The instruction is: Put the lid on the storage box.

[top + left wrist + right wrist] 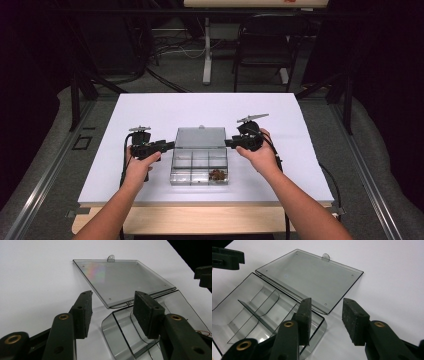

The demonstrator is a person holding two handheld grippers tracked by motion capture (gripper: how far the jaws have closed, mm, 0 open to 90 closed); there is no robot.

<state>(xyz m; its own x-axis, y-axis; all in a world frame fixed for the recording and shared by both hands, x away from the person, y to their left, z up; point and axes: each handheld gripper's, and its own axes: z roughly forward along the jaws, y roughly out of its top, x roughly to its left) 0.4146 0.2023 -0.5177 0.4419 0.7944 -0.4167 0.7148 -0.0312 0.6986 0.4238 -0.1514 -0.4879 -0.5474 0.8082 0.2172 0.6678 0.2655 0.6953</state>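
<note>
we note the clear compartment box [200,161] mid-worktop [150,107], lid [200,136] flat open, left gripper [169,145] and right gripper [230,142] fingers apart straddling its corners (small brown contents [216,174] in one cell); uneven closing could skid it, spilling those.

I count one clear plastic compartment box [200,167] with its lid open, one small brown clump [216,174] inside, two black grippers, one white table [150,107].

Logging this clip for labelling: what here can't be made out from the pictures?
- Brown contents in the clear box, high view: too small to identify.
- Whether the left claw or the right claw touches the box wall: unclear in both gripper views.
- Box's near part: cut off by the right gripper view's bottom edge.
</note>
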